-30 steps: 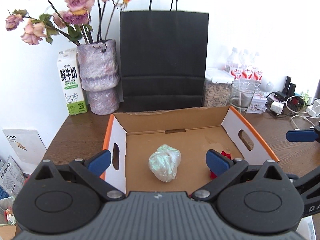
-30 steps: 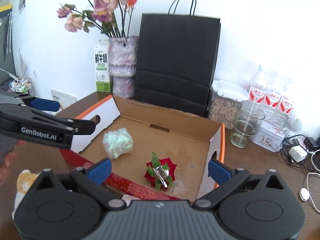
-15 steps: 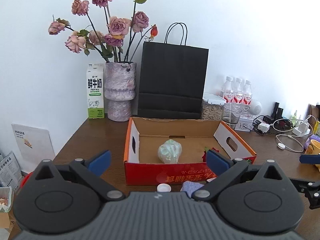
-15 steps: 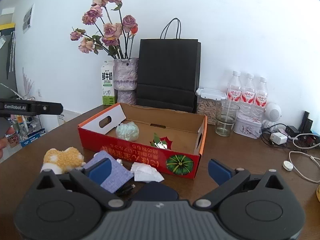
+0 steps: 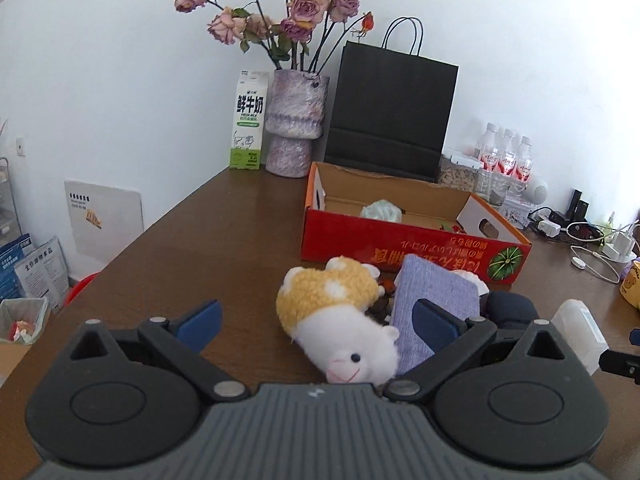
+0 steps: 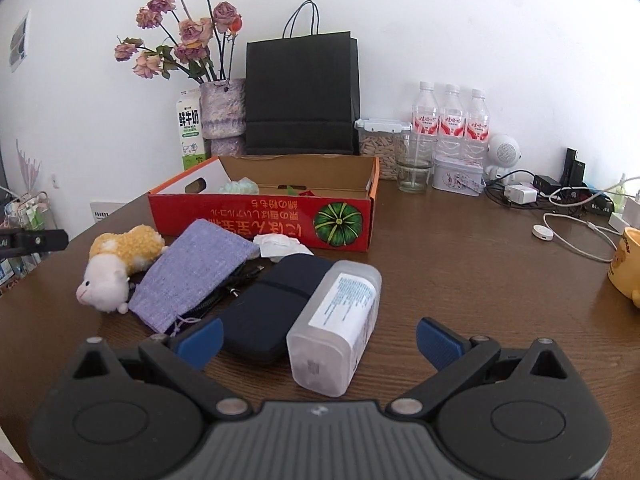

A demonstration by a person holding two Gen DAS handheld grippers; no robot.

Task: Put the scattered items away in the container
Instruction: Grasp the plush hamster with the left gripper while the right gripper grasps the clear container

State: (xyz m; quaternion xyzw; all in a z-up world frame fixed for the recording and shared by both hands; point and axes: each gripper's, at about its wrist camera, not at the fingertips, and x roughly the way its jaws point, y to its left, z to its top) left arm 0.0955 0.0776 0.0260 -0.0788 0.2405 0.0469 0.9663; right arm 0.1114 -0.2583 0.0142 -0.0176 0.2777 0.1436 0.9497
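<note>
Left gripper point(image 5: 316, 318) hung wide open and empty over the plush toy point(image 5: 336, 312); right gripper point(image 6: 318, 334) gaped empty around the plastic bottle point(image 6: 336, 320), both near the box point(image 6: 264, 216).

Dark pouch point(image 5: 510, 305) mostly hidden behind purple cloth point(image 5: 436, 296).

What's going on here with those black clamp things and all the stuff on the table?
A person is tidying loose items into the red cardboard box using two hand-held grippers. Both are open and empty: the left gripper faces a plush toy and purple pouch, the right gripper a frosted plastic bottle lying beside a dark case. A pale green bundle already sits in the box; the rest lie on the table.
</note>
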